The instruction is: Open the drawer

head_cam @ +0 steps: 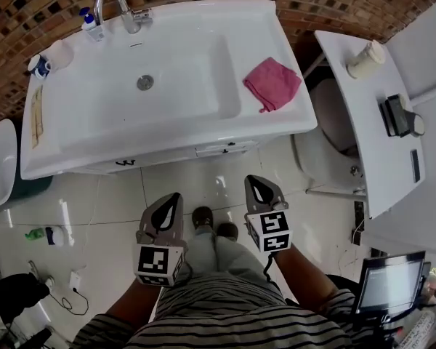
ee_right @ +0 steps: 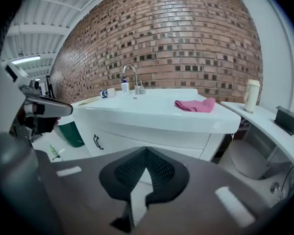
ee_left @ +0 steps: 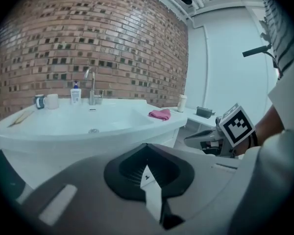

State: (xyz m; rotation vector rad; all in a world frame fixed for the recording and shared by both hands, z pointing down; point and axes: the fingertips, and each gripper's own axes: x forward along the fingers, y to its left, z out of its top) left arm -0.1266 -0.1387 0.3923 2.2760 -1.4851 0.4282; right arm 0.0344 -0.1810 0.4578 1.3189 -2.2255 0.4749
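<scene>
The white drawer (head_cam: 225,150) (its front flush, fully shut) sits just beneath the basin's front edge.

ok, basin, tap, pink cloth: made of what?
Basin: glossy white, likely ceramic or resin; it shows glare.
Tap: polished metal, probably chrome-plated, with bright reflections.
Cloth: soft matte fabric, rumpled with folds.

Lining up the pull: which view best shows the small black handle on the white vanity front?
Right gripper view: the small black handle faces the camera, unobstructed. Head view shows it only as a sliver from above; left gripper view doesn't show it.
</scene>
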